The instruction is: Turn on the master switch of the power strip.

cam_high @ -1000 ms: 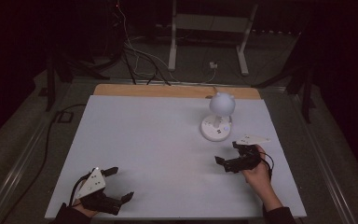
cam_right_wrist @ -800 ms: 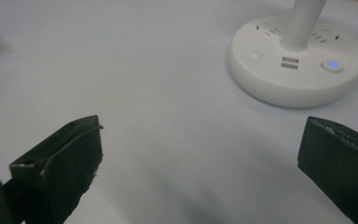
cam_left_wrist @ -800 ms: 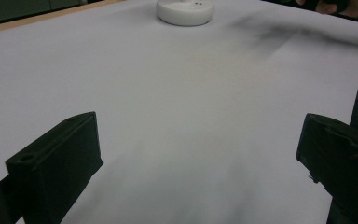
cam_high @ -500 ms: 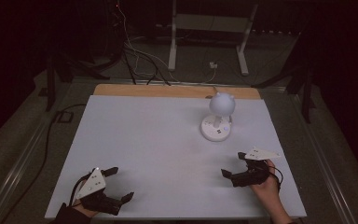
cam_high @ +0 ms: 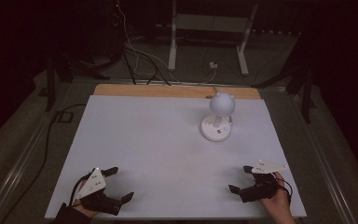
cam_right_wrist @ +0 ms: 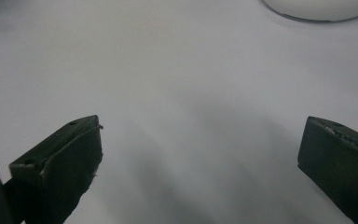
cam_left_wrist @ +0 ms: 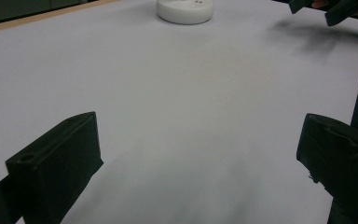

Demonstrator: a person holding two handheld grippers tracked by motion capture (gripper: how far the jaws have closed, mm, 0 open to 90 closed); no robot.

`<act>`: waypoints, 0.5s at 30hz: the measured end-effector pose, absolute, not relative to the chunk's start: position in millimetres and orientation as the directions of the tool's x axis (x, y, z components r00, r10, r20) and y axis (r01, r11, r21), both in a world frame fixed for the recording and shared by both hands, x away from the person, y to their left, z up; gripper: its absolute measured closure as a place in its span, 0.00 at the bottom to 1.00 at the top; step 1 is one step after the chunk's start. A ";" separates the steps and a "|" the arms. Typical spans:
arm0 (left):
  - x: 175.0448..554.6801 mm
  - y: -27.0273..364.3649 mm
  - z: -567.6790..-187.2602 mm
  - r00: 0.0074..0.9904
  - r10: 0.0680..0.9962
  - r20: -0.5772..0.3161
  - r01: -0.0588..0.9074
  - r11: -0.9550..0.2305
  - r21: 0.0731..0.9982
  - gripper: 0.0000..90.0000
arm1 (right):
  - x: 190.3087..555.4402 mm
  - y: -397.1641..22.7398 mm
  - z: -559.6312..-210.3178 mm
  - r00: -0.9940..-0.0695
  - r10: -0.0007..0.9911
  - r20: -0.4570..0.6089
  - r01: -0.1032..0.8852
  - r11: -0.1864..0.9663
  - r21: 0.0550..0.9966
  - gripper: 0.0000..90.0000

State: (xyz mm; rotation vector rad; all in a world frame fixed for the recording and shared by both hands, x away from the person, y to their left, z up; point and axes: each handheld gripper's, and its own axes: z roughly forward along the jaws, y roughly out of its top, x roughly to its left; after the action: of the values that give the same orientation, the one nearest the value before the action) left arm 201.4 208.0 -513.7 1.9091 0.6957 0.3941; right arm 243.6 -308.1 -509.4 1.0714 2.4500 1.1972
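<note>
A white round base (cam_high: 216,128) with a pale ball-shaped top (cam_high: 222,103) stands on the white table (cam_high: 158,135), right of centre and toward the back. Its base (cam_left_wrist: 184,9) shows far off in the left gripper view and its edge (cam_right_wrist: 319,8) in the right gripper view. My left gripper (cam_high: 120,184) rests near the front left corner, open, nothing between its jaws. My right gripper (cam_high: 240,179) sits near the front right edge, open and empty, well in front of the white base. The other hand's gripper (cam_left_wrist: 328,9) appears far off in the left gripper view.
A wooden strip (cam_high: 168,91) runs along the table's far edge. Beyond it on the dark floor are cables (cam_high: 135,51) and a metal stand (cam_high: 207,28). A cable (cam_high: 46,140) trails along the floor on the left.
My right gripper has drawn back toward the front edge of the table, away from the white base. The left gripper has stayed put.
</note>
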 end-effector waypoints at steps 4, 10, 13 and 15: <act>201.3 207.8 -513.6 0.778 0.627 -0.035 0.291 -0.310 0.905 0.00 | 235.8 -315.3 -509.7 -0.712 0.694 0.107 0.511 0.408 0.756 0.00; 201.2 207.8 -513.8 0.778 0.627 -0.034 0.291 -0.312 0.904 0.00 | 224.2 -327.8 -514.9 -0.729 0.675 0.110 0.506 0.424 0.752 0.00; 201.1 207.8 -513.6 0.779 0.627 -0.035 0.291 -0.311 0.905 0.00 | 220.7 -331.2 -519.3 -0.729 0.677 0.101 0.509 0.438 0.741 0.00; 200.9 207.9 -513.5 0.778 0.627 -0.035 0.291 -0.310 0.905 0.00 | 219.4 -332.2 -522.6 -0.732 0.673 0.102 0.509 0.441 0.739 0.00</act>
State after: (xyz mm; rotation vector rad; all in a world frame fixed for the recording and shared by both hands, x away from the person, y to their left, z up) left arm 200.9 207.9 -513.5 1.9077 0.6971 0.3958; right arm 219.4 -332.2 -522.6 1.0348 2.4849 1.1660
